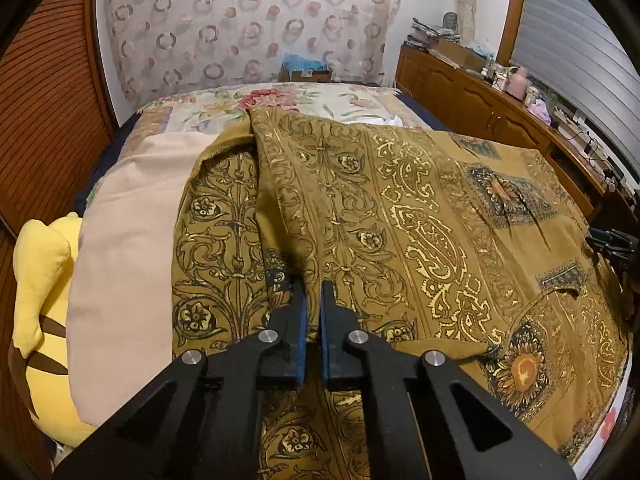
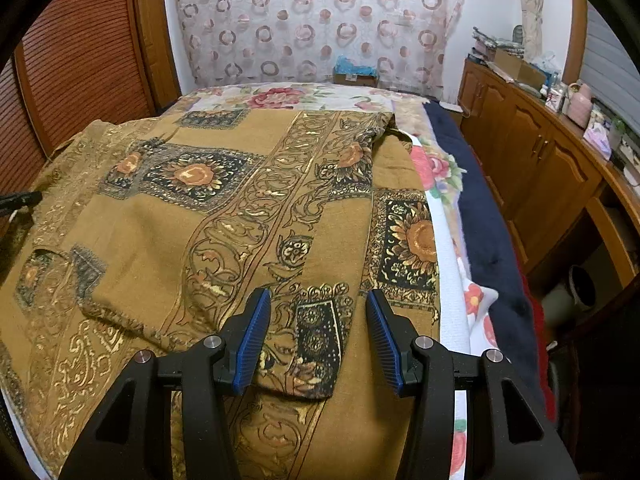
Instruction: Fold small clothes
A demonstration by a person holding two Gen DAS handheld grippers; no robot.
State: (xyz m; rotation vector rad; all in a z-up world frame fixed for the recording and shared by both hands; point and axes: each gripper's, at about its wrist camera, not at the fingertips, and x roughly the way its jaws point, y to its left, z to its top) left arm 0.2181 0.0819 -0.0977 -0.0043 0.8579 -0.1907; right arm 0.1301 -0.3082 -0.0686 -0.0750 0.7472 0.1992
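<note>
While the mustard paisley garment lies spread across the bed, a raised ridge of its cloth is pinched between the nearly closed fingers of the left gripper. Beside that ridge, the right gripper is held over a folded flap with fingers wide apart, gripping nothing. A clean fold is probably best made if that flap's edge is clamped too and both sides are carried over evenly.
</note>
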